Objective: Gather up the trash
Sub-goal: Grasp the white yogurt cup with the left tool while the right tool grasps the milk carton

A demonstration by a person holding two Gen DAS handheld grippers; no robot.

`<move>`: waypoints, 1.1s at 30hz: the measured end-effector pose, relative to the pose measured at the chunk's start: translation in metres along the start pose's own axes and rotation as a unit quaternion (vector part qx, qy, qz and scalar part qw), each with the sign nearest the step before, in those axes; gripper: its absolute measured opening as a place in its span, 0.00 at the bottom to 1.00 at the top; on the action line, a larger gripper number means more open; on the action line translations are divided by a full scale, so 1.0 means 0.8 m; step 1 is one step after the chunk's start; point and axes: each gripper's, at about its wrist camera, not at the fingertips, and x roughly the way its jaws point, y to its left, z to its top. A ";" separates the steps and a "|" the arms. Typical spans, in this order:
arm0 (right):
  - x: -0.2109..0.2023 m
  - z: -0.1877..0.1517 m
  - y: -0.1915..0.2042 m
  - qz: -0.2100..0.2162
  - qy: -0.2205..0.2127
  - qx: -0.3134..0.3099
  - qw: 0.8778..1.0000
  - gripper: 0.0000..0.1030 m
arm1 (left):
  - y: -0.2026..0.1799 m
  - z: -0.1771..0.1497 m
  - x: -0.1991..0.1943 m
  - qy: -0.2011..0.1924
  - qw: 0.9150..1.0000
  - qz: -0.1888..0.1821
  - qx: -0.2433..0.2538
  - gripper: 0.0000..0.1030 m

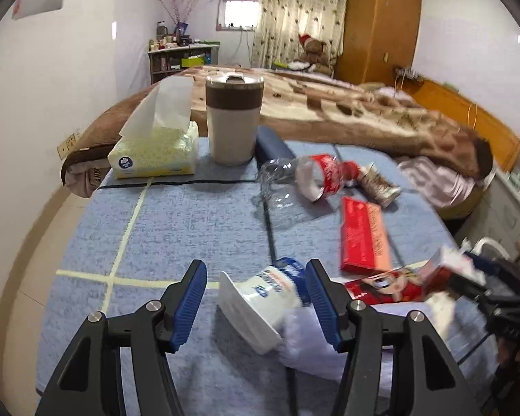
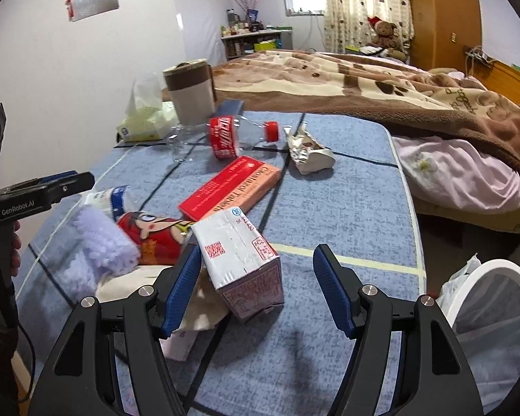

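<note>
A white yogurt cup (image 1: 263, 303) with a blue label lies on its side between the open jaws of my left gripper (image 1: 256, 303); it also shows in the right wrist view (image 2: 107, 199). My right gripper (image 2: 256, 287) is open around a white and red carton (image 2: 241, 260), whose left side is by the left finger. A red cartoon can (image 2: 152, 237), a red tablet box (image 2: 230, 189), a crushed clear bottle (image 2: 225, 135) with red label, and a crumpled foil wrapper (image 2: 308, 150) lie on the blue mat (image 2: 346, 208).
A tissue pack (image 1: 154, 154), a brown and beige tumbler (image 1: 234, 118) and a dark blue case (image 1: 272, 144) stand at the mat's far edge. A purple fuzzy cloth (image 2: 104, 239) lies by the can. A white bin (image 2: 495, 315) with a bag stands right. A bed (image 2: 364, 79) lies behind.
</note>
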 end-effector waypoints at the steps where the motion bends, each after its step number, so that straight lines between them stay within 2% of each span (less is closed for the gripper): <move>1: 0.002 0.000 -0.001 -0.001 0.003 0.002 1.000 0.67 | 0.000 0.000 0.005 0.004 1.000 0.000 0.004 0.57; 7: 0.013 0.002 -0.003 0.002 0.016 0.008 1.000 0.67 | -0.002 -0.005 0.038 0.041 0.998 -0.014 0.033 0.57; 17: 0.016 0.000 -0.006 0.001 0.017 0.021 1.000 0.66 | 0.007 -0.003 0.056 0.053 0.997 -0.040 0.025 0.63; 22: 0.019 0.001 -0.008 0.006 0.011 0.025 1.000 0.59 | 0.012 0.000 0.066 0.056 0.997 -0.054 0.010 0.66; 25: 0.017 0.001 -0.007 0.016 0.007 0.026 1.000 0.48 | 0.015 -0.002 0.077 0.067 0.995 -0.068 0.002 0.67; 27: 0.018 0.002 -0.006 0.014 0.008 0.024 1.000 0.47 | 0.015 -0.006 0.087 0.084 0.995 -0.059 -0.004 0.67; 33: 0.016 0.001 -0.007 0.016 0.007 0.025 1.000 0.47 | 0.025 -0.010 0.084 0.076 0.995 -0.060 -0.028 0.67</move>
